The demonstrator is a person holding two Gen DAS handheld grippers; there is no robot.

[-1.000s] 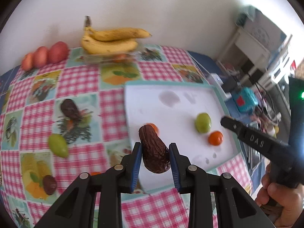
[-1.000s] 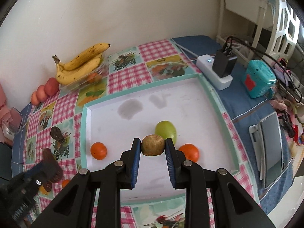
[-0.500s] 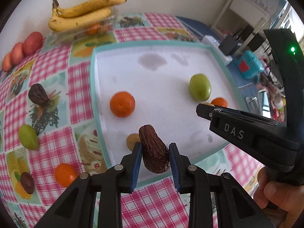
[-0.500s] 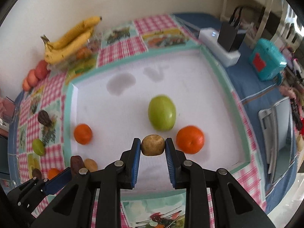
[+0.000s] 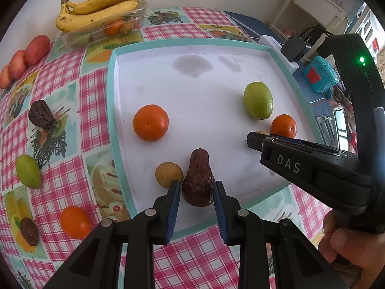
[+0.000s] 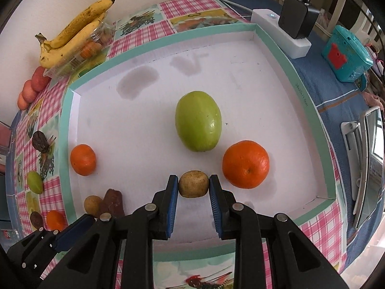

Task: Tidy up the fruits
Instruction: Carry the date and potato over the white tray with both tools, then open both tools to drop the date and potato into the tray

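Gripping a wrinkled brown date [image 5: 198, 180] between its blue pads, the left gripper [image 5: 196, 192] sits at the bottom centre of the left wrist view, its jaws closed on the fruit over the near edge of a white tray [image 5: 113, 110] with a teal rim. Just left of the date, a small tan fruit [image 5: 168, 174] lies on the tray floor, touching the left pad. An orange [image 5: 150, 122] sits at centre left of the tray; a green fruit [image 5: 258, 100] and a second orange [image 5: 284, 126] lie at right. The right gripper [image 5: 255, 139] reaches in from the right edge, marked "DAS", with a hand [image 5: 353, 252] at the lower right corner. On the checked tablecloth [image 5: 91, 110] at left lie another date [image 5: 40, 118], a green fruit [image 5: 28, 171], an orange [image 5: 75, 221] and a dark round fruit [image 5: 29, 231]. Bananas [image 5: 98, 7] rest on a clear box at upper left, with red fruits [image 5: 24, 57] at the left edge.

Seen from the right wrist, the right gripper [image 6: 193, 187] at bottom centre has its jaws closed on a small tan fruit [image 6: 193, 184] above the tray [image 6: 310, 110]. The green fruit [image 6: 198, 124] fills the centre of the frame, with an orange [image 6: 245, 163] just right of the pads and another [image 6: 83, 160] at left. The left gripper [image 6: 72, 231] enters at lower left beside the date [image 6: 113, 203] and the other tan fruit [image 6: 92, 204]. A white power strip [image 6: 276, 31] and a teal box [image 6: 346, 55] occupy the upper right.
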